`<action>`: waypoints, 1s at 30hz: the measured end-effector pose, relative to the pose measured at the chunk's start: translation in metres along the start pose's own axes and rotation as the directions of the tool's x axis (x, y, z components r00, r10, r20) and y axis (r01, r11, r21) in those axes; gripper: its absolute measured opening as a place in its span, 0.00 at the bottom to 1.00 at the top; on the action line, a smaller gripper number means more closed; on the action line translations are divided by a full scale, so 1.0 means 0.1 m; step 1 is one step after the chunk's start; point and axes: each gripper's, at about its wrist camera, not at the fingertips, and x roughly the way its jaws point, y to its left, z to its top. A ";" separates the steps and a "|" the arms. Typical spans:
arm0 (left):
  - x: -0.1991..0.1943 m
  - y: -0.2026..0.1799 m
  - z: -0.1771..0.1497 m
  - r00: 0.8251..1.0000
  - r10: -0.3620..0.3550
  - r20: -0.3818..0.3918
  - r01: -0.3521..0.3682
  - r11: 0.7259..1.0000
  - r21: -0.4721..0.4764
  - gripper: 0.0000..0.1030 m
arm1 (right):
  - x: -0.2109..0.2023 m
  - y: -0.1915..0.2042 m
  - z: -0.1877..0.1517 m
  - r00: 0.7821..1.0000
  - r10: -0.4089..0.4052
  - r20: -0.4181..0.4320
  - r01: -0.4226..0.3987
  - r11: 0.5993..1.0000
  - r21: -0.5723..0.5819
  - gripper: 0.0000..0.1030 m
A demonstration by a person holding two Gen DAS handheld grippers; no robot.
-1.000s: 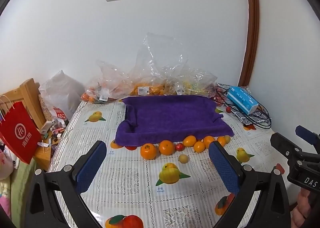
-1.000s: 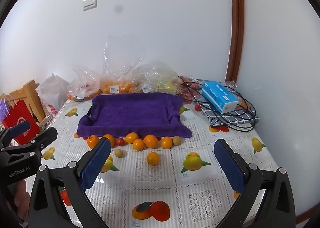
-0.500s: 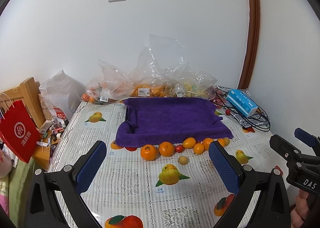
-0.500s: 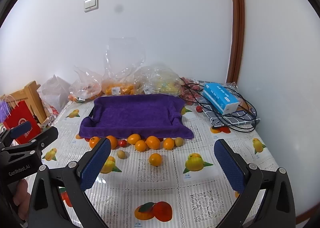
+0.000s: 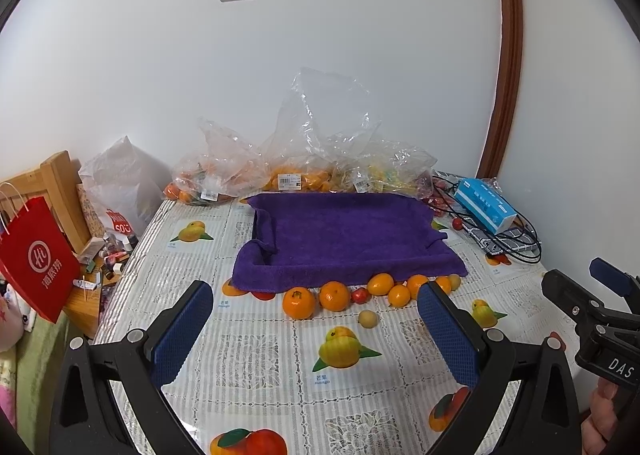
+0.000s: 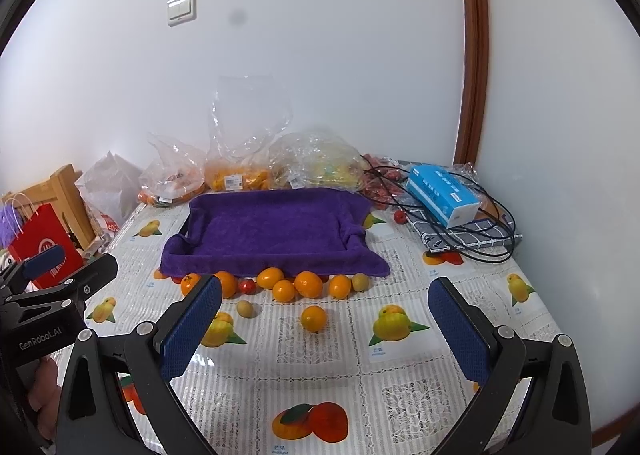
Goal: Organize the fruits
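A tray lined with a purple towel [image 5: 344, 239] sits mid-table; it also shows in the right wrist view [image 6: 272, 231]. Several oranges lie in a row along its front edge, such as one [image 5: 298, 302] on the left and one [image 6: 308, 284] in the middle. A red cherry tomato [image 6: 247, 286] and a small tan fruit [image 5: 368, 319] lie among them. One orange [image 6: 313, 318] sits alone nearer me. My left gripper [image 5: 316, 327] is open and empty above the table front. My right gripper [image 6: 324, 331] is open and empty, just short of the lone orange.
Clear plastic bags of fruit [image 5: 296, 171] stand against the back wall. A blue tissue box [image 6: 442, 195] lies on black cables and a checked cloth at the back right. A red paper bag [image 5: 36, 259] and a wooden chair stand off the table's left edge.
Both grippers have edged forward and slightly down toward the fruit row; the tray and fruit sit a little larger in view. Jaws stay open.
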 end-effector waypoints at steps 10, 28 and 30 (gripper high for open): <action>0.01 0.00 0.00 1.000 0.002 0.000 -0.002 1.000 0.002 1.00 | 0.00 0.01 -0.01 1.000 0.001 0.005 -0.001 1.000 -0.003 0.99; 0.00 -0.02 0.01 1.000 0.002 0.009 -0.002 1.000 0.009 0.99 | -0.03 0.03 -0.03 1.000 0.005 0.009 -0.005 1.000 0.000 0.99; 0.00 -0.02 0.02 1.000 0.003 0.009 -0.003 1.000 0.010 1.00 | -0.03 0.03 -0.03 1.000 0.004 0.011 -0.004 1.000 -0.001 0.99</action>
